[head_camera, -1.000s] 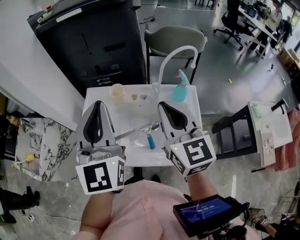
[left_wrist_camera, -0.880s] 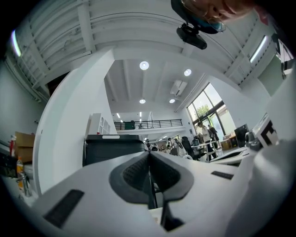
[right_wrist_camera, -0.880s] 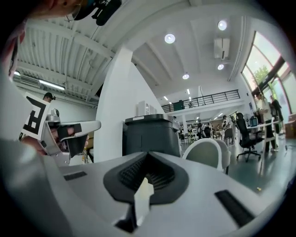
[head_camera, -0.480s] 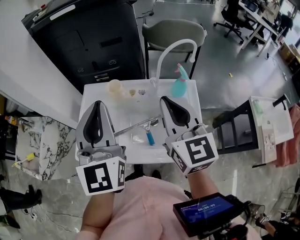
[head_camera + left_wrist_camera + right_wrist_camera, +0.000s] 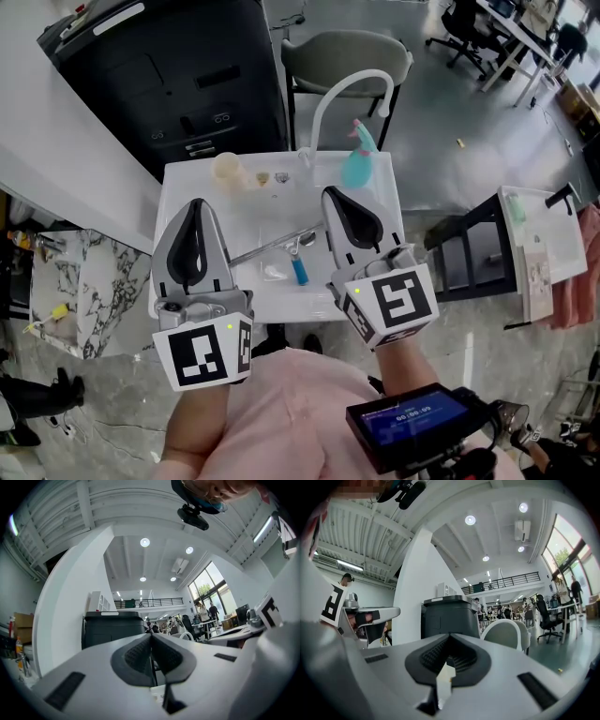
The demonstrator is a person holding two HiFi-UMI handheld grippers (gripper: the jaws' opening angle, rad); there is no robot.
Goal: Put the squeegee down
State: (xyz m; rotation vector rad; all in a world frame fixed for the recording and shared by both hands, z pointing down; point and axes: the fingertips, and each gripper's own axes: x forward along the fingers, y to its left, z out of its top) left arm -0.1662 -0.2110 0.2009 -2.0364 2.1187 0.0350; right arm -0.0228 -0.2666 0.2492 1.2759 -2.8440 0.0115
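The squeegee [image 5: 281,246], a metal blade with a short blue handle [image 5: 299,271], lies flat in the white sink [image 5: 178,192] between the two grippers. My left gripper [image 5: 194,204] hovers above the sink's left half, jaws shut with nothing in them. Over the right half my right gripper [image 5: 330,194] is shut and empty too, just right of the blade's end. In the left gripper view the left gripper [image 5: 151,637] has its pads pressed together. The right gripper view shows the right gripper [image 5: 450,637] the same. Neither touches the squeegee.
A white curved faucet [image 5: 347,94] rises at the sink's back, with a teal spray bottle [image 5: 357,159] and a pale cup [image 5: 227,169] on the back ledge. Behind stand a black cabinet [image 5: 178,75] and a grey chair [image 5: 347,56]. A small side table [image 5: 534,253] is right.
The head view has drifted, so the sink sits slightly higher in the picture. Both grippers stay shut and almost still, and the squeegee lies where it was.
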